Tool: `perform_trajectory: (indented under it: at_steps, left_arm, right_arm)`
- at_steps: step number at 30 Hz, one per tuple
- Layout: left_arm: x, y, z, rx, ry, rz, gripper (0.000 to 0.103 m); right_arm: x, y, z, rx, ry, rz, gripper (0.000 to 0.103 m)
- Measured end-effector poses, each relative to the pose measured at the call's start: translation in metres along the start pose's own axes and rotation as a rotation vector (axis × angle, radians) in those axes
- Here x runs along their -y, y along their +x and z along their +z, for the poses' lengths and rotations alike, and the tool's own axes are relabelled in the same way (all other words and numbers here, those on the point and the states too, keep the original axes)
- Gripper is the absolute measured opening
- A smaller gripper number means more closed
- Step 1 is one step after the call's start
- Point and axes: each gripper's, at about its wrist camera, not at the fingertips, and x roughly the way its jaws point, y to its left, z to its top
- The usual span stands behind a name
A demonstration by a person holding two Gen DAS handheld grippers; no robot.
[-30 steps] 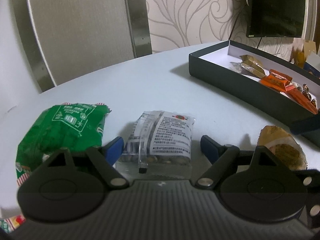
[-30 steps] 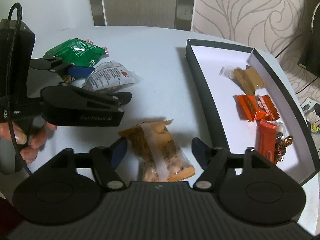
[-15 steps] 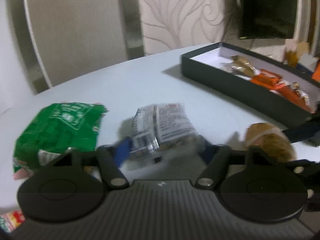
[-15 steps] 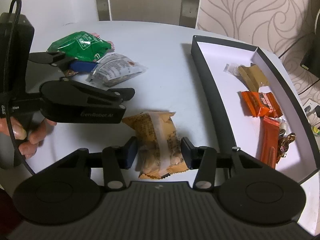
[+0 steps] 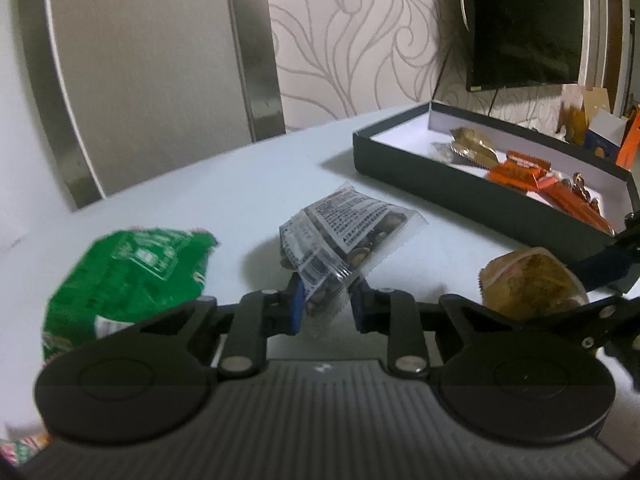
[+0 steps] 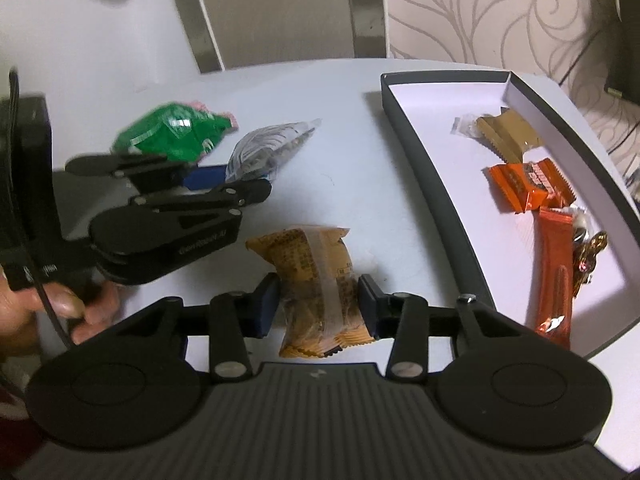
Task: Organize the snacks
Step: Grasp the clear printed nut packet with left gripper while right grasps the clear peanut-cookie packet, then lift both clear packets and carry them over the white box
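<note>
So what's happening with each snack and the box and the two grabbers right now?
Left gripper: closing on the clear packet.
Clear packet: pinched, tilted up.
Right gripper: closing around the yellow packet.
Yellow packet: between the pads, on the table.
Green bag: lying untouched.
Box: open, several snacks inside.

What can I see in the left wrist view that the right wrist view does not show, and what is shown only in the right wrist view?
Only the left wrist view shows the dark screen on the wall and the cartons behind the box.

Only the right wrist view shows the person's hand holding the left claw from the side.

Both show the white table, the green bag, the clear packet between the closing left claw's fingers, the yellow packet between the closing right claw fingers, and the dark box with orange bars.
</note>
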Motion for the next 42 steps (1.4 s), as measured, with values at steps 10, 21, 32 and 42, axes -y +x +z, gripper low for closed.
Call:
perform_trajectory:
  at_steps: [10, 21, 32, 42]
  left_arm:
    - [0.005, -0.013, 0.009, 0.061, 0.042, 0.024, 0.026]
    - [0.009, -0.012, 0.028, 0.084, 0.03, 0.02, 0.026]
    - [0.024, -0.01, 0.042, 0.105, 0.045, 0.0, 0.026]
    - [0.053, -0.004, 0.068, 0.142, 0.064, -0.044, 0.026]
  right_arm:
    - [0.0, -0.019, 0.006, 0.041, 0.046, 0.053, 0.048]
    - [0.001, -0.046, 0.01, 0.093, 0.052, 0.049, 0.048]
    - [0.004, -0.078, 0.006, 0.141, 0.069, 0.046, 0.048]
    - [0.032, -0.1, 0.003, 0.182, 0.127, 0.005, 0.048]
